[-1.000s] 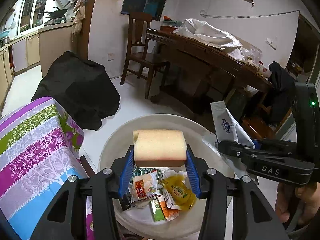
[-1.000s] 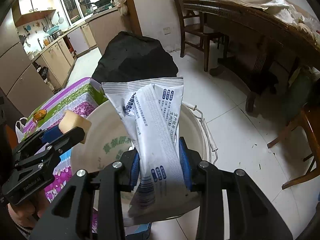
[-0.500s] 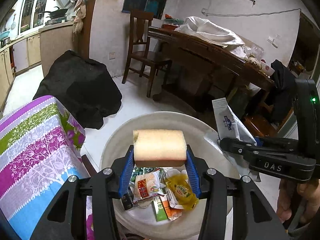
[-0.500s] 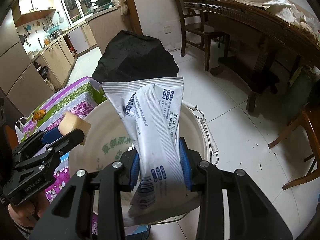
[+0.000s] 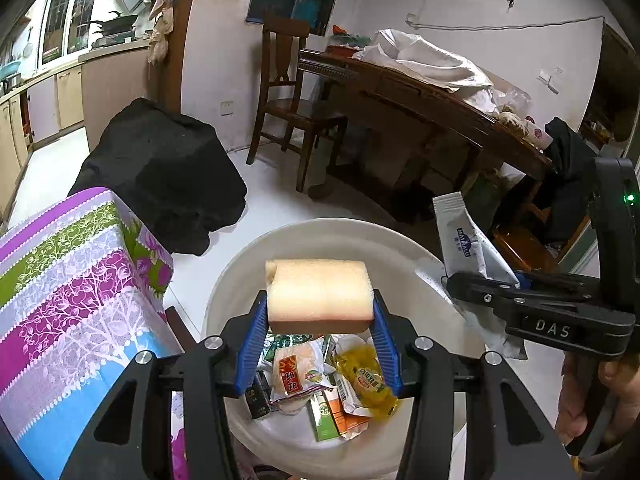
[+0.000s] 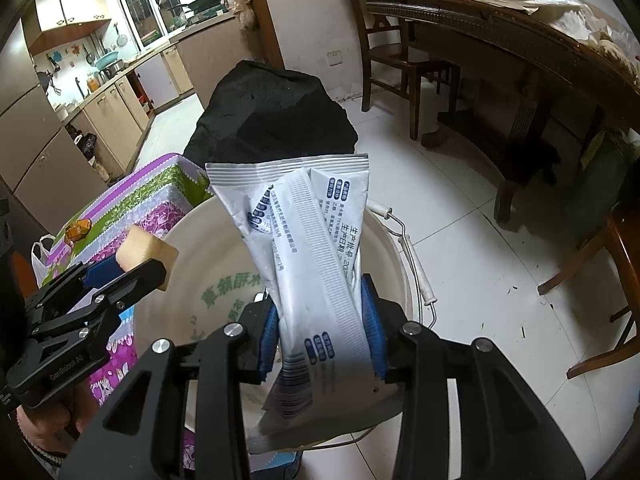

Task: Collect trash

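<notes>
Almost nothing has moved since the earlier pictures: both hands hang in the same spots over the bucket, and only the right gripper's (image 6: 322, 330) jaws have just been opening a little, with the white packet (image 6: 308, 256) between them. The packet has not dropped. It stands up tall between the blue pads (image 6: 370, 324), and I cannot tell if they press it hard or only just touch it.

Close to the left camera, the left gripper (image 5: 318, 326) pinches a yellow sponge (image 5: 318, 294) by its two short sides. The sponge hangs in the air, right above the middle of the white bucket (image 5: 384, 240).

Down in the bottom of the bucket lies the trash already picked up: an orange snack wrapper (image 5: 294, 372), a yellow sauce packet (image 5: 366, 380) and a green and orange carton (image 5: 332, 416).

Just beside the bucket is a table with a bright striped cloth (image 5: 68, 276). Farther off on the floor sits a big black lump (image 5: 164, 172), maybe a bag. Beyond it are a wooden chair (image 5: 288, 112) and a long wooden table (image 5: 432, 104) by the wall.

I think this is the drop step. Both things are over the bucket, so the next move should be to open the jaws wide and let them fall. The packet is long and hangs near the rim, so it might tip out. Moving it a bit more to the middle first would be safer.
</notes>
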